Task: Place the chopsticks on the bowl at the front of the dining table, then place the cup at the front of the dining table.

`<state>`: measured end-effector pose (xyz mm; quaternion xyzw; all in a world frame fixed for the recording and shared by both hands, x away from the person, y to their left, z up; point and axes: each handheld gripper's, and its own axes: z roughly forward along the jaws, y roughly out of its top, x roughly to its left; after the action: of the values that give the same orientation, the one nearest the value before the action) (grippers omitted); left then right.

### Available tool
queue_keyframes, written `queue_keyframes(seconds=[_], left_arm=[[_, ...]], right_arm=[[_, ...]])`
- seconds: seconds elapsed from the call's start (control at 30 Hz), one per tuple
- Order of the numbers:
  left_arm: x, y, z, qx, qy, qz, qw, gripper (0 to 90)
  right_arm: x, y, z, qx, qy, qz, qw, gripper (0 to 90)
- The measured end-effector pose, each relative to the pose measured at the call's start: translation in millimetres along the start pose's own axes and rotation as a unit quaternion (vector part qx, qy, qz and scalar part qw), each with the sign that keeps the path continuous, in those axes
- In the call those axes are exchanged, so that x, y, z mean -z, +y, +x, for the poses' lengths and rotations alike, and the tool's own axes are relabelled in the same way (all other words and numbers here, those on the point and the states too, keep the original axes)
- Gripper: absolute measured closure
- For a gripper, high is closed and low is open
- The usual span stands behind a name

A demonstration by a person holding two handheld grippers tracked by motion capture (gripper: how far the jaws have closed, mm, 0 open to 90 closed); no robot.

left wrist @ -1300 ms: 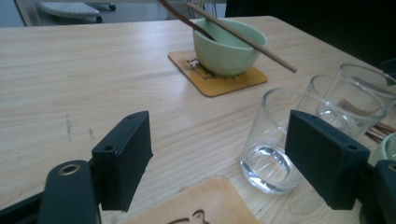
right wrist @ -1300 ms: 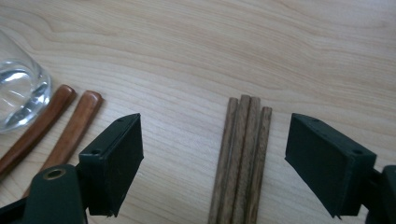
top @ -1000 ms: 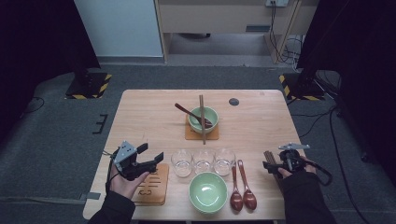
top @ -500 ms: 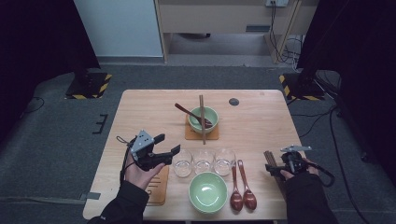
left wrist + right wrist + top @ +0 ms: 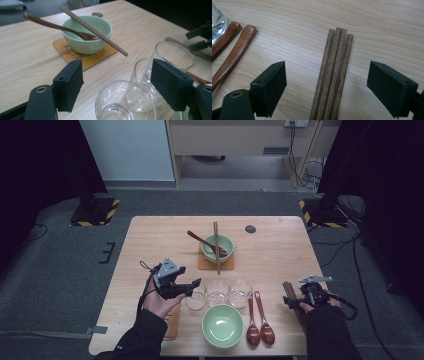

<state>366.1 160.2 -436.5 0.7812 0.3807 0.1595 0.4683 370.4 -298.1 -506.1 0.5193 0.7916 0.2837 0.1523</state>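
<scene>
L gripper [image 5: 192,286] hovers at the leftmost of 3 glasses [image 5: 196,296], jaws released but just been closing a bit, nothing pressed; in left gripper view that glass [image 5: 125,105] sits low betw. them. Front green bowl [image 5: 222,325] is just right of and nearer than that glass, 2 spoons [image 5: 259,320] further right. R gripper [image 5: 290,301], far right of the glass on the desk [image 5: 150,240], jaws released, straddles chopsticks [image 5: 334,75] w/o touching.

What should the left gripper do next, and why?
Probably ease forward and lower the left gripper around the nearest glass. Its jaws have just been closing but stand open, the glass rim sits between and below them, and the pads touch nothing yet.
</scene>
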Motion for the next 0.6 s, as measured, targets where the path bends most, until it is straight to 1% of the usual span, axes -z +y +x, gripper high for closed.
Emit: queue_keyframes(seconds=[0.1,0.17,0.27,0.3,0.37,0.47,0.6], left_arm=[[-3.7,-1.5,1.7,-0.004,0.001,0.017,0.9998,25.8],[-5.8,-2.4,2.5,-0.001,-0.003,0.029,0.9996,25.8],[-8.4,-3.3,4.0,0.002,-0.005,0.038,0.9993,25.9],[-8.6,-3.6,4.7,0.001,-0.005,0.041,0.9992,26.1],[-8.3,-5.3,6.6,0.000,-0.002,0.047,0.9989,26.9],[-10.2,-8.7,10.5,0.004,0.000,0.057,0.9984,28.1],[-14.3,-12.3,12.4,0.008,0.000,0.071,0.9975,30.6]], right_arm=[[-0.4,0.4,0.0,0.002,0.000,0.000,1.0000,16.0],[-0.3,0.8,0.2,0.004,-0.001,-0.001,1.0000,16.1],[-1.3,1.0,0.9,0.003,0.001,0.003,1.0000,16.0],[-2.0,1.1,0.7,0.008,0.001,0.002,1.0000,16.0],[-1.8,1.6,0.6,0.008,0.002,0.002,1.0000,16.1],[-1.4,2.0,-0.1,0.007,0.003,-0.002,1.0000,16.1],[-2.9,2.0,0.4,0.008,0.002,0.006,0.9999,16.0]])
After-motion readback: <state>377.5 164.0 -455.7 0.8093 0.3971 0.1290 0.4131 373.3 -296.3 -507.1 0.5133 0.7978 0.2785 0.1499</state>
